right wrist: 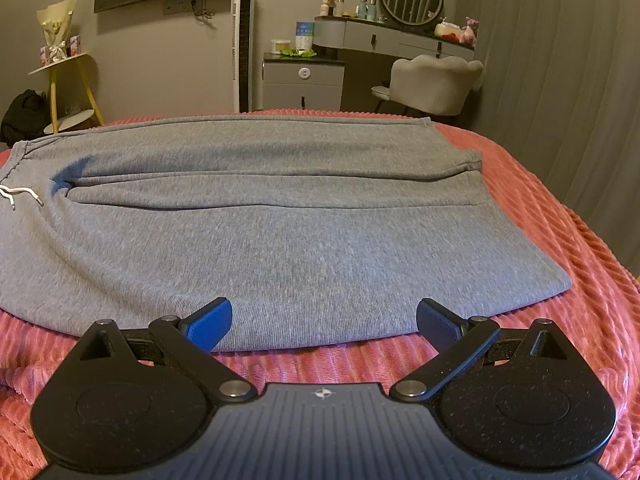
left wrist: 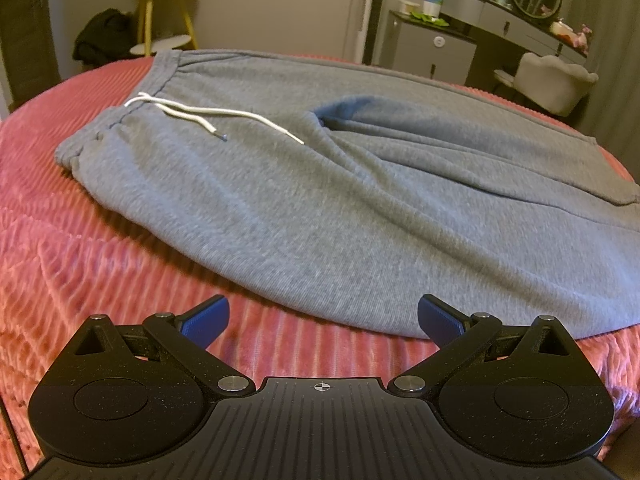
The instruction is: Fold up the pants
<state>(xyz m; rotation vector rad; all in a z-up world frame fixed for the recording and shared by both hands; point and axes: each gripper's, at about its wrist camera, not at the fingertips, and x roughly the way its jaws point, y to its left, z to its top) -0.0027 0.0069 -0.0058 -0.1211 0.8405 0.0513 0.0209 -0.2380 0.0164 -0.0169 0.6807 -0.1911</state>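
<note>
1. The grey pants lie flat across the middle of the frame on the pink bed, legs side by side, drawstring at upper left.
2. No fold is made yet, by my judgement; all folding remains.
3. My left gripper and right gripper have their fingers spread wide, holding nothing, at the near hem.

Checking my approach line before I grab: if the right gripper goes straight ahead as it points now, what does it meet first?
Probably the near edge of the grey pants, lying just ahead of the open right gripper on the pink bedspread. Nothing else sits between; exact height is unclear.
</note>
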